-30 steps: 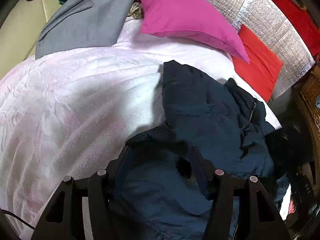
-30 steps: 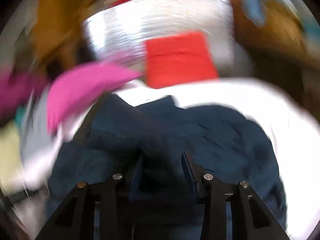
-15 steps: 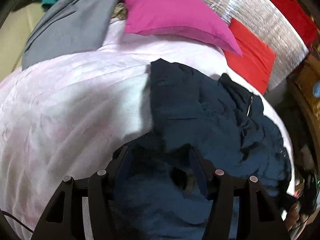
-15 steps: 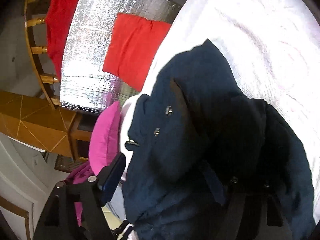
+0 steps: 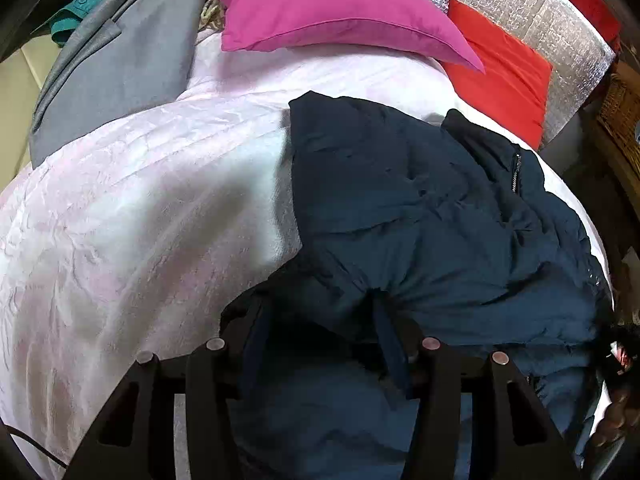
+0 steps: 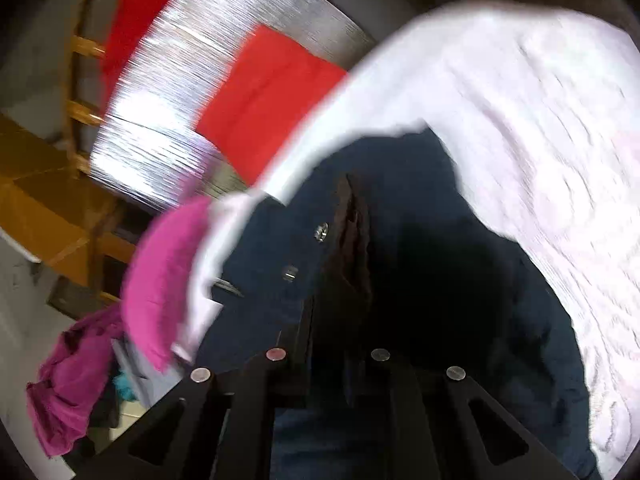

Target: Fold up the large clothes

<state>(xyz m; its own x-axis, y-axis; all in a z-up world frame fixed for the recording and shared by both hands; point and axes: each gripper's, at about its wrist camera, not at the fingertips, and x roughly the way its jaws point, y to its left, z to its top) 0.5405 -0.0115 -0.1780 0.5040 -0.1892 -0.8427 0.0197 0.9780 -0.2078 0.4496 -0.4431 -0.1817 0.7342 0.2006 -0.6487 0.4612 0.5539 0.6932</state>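
A dark navy padded jacket (image 5: 420, 208) lies bunched on the pale pink bedspread (image 5: 120, 208), with a zipper near its far right side. My left gripper (image 5: 320, 344) has its fingers wide apart, with jacket fabric lying between and over them. In the right wrist view the same jacket (image 6: 420, 280) fills the middle, its snap buttons showing at left. My right gripper (image 6: 336, 300) has narrow-set fingers shut on a fold of the jacket. The view is blurred.
A magenta pillow (image 5: 328, 4) and a red pillow (image 5: 504, 68) lie at the head of the bed against a silver quilted headboard (image 5: 552, 12). A grey garment (image 5: 120, 56) lies at far left. A wicker basket (image 5: 624, 120) stands at right.
The right gripper closed from open onto a jacket fold and swung. The left gripper moved slightly; the jacket bunched closer toward it.
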